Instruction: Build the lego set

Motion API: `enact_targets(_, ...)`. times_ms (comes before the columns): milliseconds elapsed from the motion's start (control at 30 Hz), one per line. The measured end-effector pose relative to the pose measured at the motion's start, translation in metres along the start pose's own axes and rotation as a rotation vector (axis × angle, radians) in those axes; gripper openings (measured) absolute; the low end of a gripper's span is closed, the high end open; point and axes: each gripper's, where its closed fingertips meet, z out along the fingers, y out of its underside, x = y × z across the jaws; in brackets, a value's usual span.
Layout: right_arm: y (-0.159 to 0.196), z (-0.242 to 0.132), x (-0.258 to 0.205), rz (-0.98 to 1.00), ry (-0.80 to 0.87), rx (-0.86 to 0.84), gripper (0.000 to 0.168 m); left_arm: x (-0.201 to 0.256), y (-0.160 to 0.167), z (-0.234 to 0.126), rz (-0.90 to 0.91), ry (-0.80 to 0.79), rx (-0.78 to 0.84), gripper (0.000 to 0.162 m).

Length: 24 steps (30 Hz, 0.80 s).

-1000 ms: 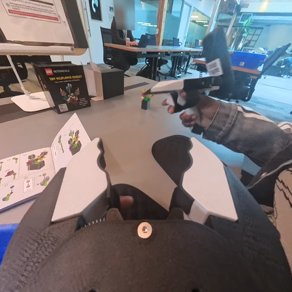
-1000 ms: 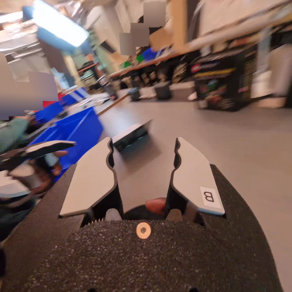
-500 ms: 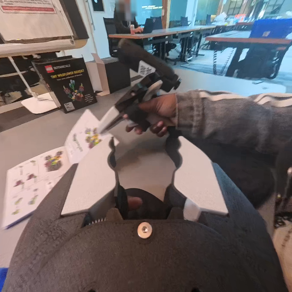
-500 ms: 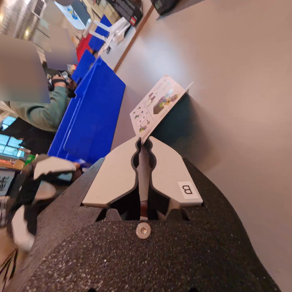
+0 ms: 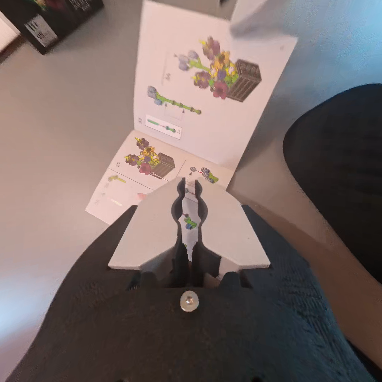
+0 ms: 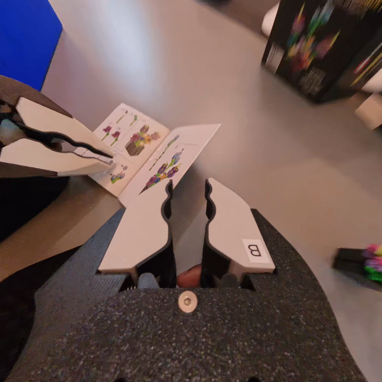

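The open instruction booklet [image 5: 217, 132] lies on the grey table, its far page tilted up. My left gripper [image 5: 189, 180] is over the near page with its jaws almost together, only a thin gap between them and nothing in it. In the right wrist view the left gripper [image 6: 110, 159] touches the booklet [image 6: 182, 144] with its tips on the flat page. My right gripper [image 6: 188, 182] is open and empty, just short of the raised page's edge. The small flower model [image 6: 368, 264] on a black base stands at the right, blurred.
The black set box [image 6: 322, 51] stands at the far right and also shows in the left wrist view [image 5: 47, 22]. A blue bin [image 6: 24, 37] is at the far left. The table's brown front edge [image 6: 51, 227] runs close by. A dark rounded shape [image 5: 341, 165] lies beyond it. My right fingertips sit around 12 cm from my left ones. My left tips are roughly 11 cm from the dark rounded shape [image 5: 341, 165].
My right gripper has let go of the booklet page and opened. My left gripper has closed and come down onto the booklet's flat page.
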Motion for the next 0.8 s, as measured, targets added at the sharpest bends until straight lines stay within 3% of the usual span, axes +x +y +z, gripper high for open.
enact_targets(100, -0.038, -0.024, -0.012, -0.242, 0.157, 0.18, 0.013, 0.002, -0.002, -0.001, 0.038, -0.005, 0.013, 0.009)
enact_targets(167, -0.054, -0.03, -0.038, -0.356, 0.143, 0.25, 0.0, 0.005, 0.001, 0.001, 0.056, 0.007, -0.006, 0.009)
enact_targets(233, -0.038, -0.013, -0.061, -0.387, 0.028, 0.156, 0.0, 0.006, 0.004, 0.002, 0.074, 0.011, -0.027, 0.009)
enact_targets(333, 0.012, 0.02, -0.044, -0.325, 0.018, -0.082, 0.0, 0.006, 0.008, 0.005, 0.078, -0.001, -0.053, 0.009)
enact_targets(400, 0.032, 0.029, -0.036, -0.263, 0.005, -0.151, 0.0, 0.005, 0.009, 0.006, 0.08, -0.009, -0.064, 0.009)
enact_targets(567, 0.059, 0.036, -0.028, -0.258, 0.046, -0.233, 0.0, 0.001, 0.008, 0.006, 0.179, -0.116, -0.041, 0.01)
enact_targets(667, 0.06, 0.037, -0.028, -0.216, 0.049, -0.192, 0.0, -0.001, 0.007, 0.005, 0.271, -0.211, -0.034, 0.009)
enact_targets(800, 0.06, 0.036, -0.028, -0.078, 0.026, -0.094, 0.0, 0.001, 0.008, 0.007, 0.261, -0.189, -0.034, 0.005)
